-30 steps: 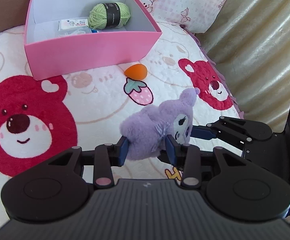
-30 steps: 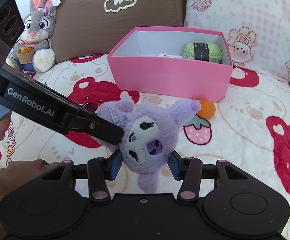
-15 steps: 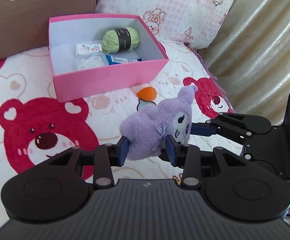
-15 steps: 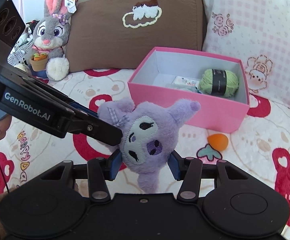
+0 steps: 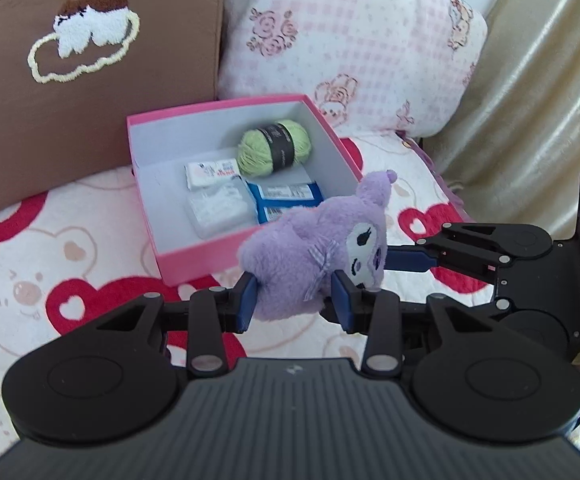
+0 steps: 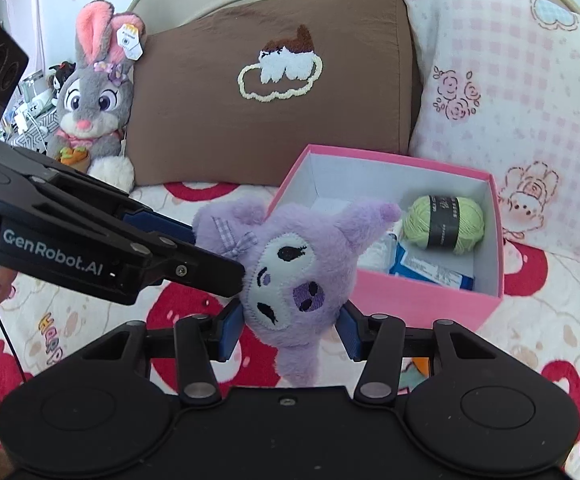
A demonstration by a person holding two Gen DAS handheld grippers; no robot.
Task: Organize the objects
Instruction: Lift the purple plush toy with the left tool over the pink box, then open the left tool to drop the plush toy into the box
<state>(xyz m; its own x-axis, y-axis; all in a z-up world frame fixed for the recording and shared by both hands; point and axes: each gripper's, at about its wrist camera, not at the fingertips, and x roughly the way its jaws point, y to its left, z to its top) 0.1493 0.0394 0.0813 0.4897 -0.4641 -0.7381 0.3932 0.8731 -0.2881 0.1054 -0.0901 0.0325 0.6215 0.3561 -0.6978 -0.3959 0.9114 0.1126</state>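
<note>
Both your left gripper [image 5: 294,299] & right gripper [image 6: 288,331] clamp the purple plush [image 5: 309,258], mid-frame. Uneven release over the pink box [image 5: 194,258] could snag it on the rim.

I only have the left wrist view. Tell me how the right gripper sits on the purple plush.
Observer: Both fingers of the right gripper press the purple plush at the sides of its head.
Operator: Report anything near the pink box that I miss.
Observer: A small orange thing lies on the bedspread before the pink box, half hidden by a finger.
Operator: Name what's left of the brown pillow.
Observer: A grey rabbit plush sits at the brown pillow's left end.
</note>
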